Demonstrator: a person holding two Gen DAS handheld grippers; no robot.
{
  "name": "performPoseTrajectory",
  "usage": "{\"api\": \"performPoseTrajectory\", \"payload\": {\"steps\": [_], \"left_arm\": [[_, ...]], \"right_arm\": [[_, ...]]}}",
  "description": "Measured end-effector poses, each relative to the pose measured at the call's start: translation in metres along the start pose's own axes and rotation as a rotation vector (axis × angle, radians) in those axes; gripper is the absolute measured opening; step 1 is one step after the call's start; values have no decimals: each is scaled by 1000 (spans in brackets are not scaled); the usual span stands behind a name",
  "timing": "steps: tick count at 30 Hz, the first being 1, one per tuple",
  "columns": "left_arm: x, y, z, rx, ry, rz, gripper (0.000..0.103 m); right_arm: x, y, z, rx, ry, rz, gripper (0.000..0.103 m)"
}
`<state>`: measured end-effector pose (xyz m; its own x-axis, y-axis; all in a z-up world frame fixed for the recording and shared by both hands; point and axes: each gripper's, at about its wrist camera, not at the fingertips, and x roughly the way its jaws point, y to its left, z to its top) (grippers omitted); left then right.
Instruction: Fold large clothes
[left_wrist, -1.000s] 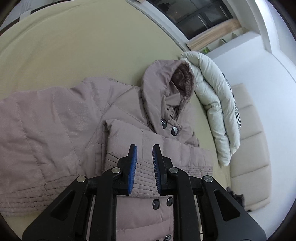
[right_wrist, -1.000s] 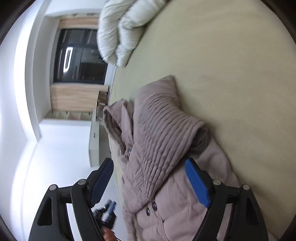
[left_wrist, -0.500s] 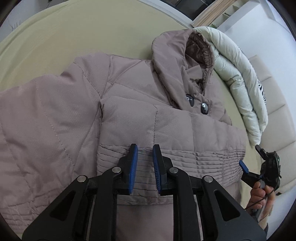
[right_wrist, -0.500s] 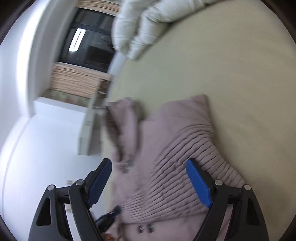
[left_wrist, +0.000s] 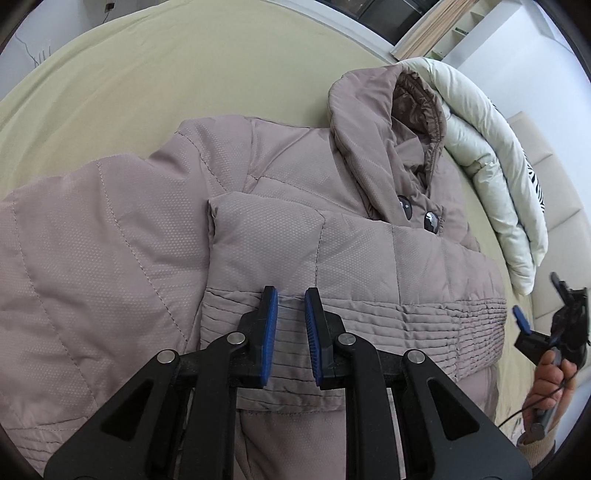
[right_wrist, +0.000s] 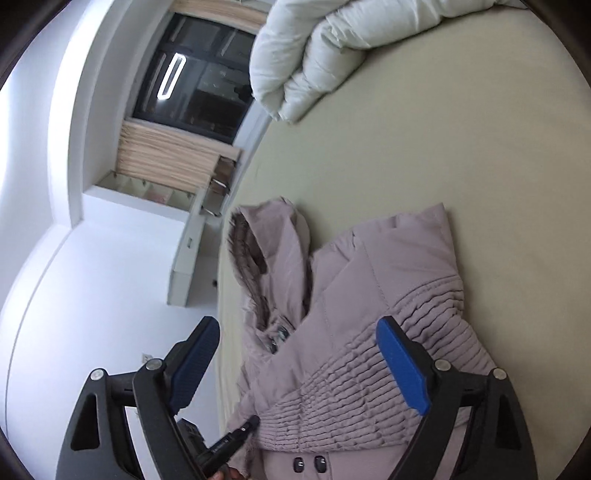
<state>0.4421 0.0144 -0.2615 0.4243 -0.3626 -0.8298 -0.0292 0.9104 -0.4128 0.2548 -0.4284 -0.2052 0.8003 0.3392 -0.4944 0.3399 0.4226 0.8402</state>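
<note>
Mauve quilted fabric fills most of both views: we are working on a hooded padded coat (left_wrist: 332, 229) that lies spread on a pale green bed (left_wrist: 147, 74), with its hood (left_wrist: 388, 122) toward the upper right of the left wrist frame. A white duvet (left_wrist: 491, 184) is bunched along the bed's right side there, apart from the coat.

We judge the fold as begun but far from finished. One sleeve (left_wrist: 369, 280) already lies across the chest, its ribbed cuff band running through the lower middle of the frame. The other sleeve (left_wrist: 92, 266), at the left, looks flat and not yet brought in, and the body below has not been doubled up as far as we can see.

Our left gripper (left_wrist: 291, 325) hovers over the cuff band with its jaws narrowed to a small gap; cloth shows behind the gap, but we cannot tell whether the pads pinch it. Our right gripper (right_wrist: 295, 365) has its jaws opening wide with nothing between them, the coat merely behind them in the lower half of its frame. It also appears at the right edge of the left view, held in a hand (left_wrist: 550, 380) off the bed's side.

Left to do, in our view: the second sleeve, then the body.
</note>
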Motion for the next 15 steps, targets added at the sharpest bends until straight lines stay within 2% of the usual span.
{"api": "performPoseTrajectory", "payload": {"steps": [3, 4, 5, 7, 10, 13, 15], "left_arm": [[3, 5, 2, -21, 5, -34, 16], [3, 8, 3, -33, 9, -55, 16], [0, 11, 5, -51, 8, -80, 16], [-14, 19, 6, -97, -16, -129, 17], [-62, 41, -4, -157, -119, -168, 17], [-111, 73, -32, -200, -175, -165, 17], [-141, 98, -59, -234, -202, -152, 17]], "right_arm": [[42, -40, -4, 48, 88, -102, 87], [54, -54, -6, 49, 102, -115, 83], [58, -61, -9, 14, 87, -117, 83], [57, -46, -12, -49, 87, -157, 84], [41, -17, -17, -116, 50, -207, 84], [13, 10, -33, -178, -6, -159, 89], [2, 24, -54, -208, 4, -139, 91]]}}
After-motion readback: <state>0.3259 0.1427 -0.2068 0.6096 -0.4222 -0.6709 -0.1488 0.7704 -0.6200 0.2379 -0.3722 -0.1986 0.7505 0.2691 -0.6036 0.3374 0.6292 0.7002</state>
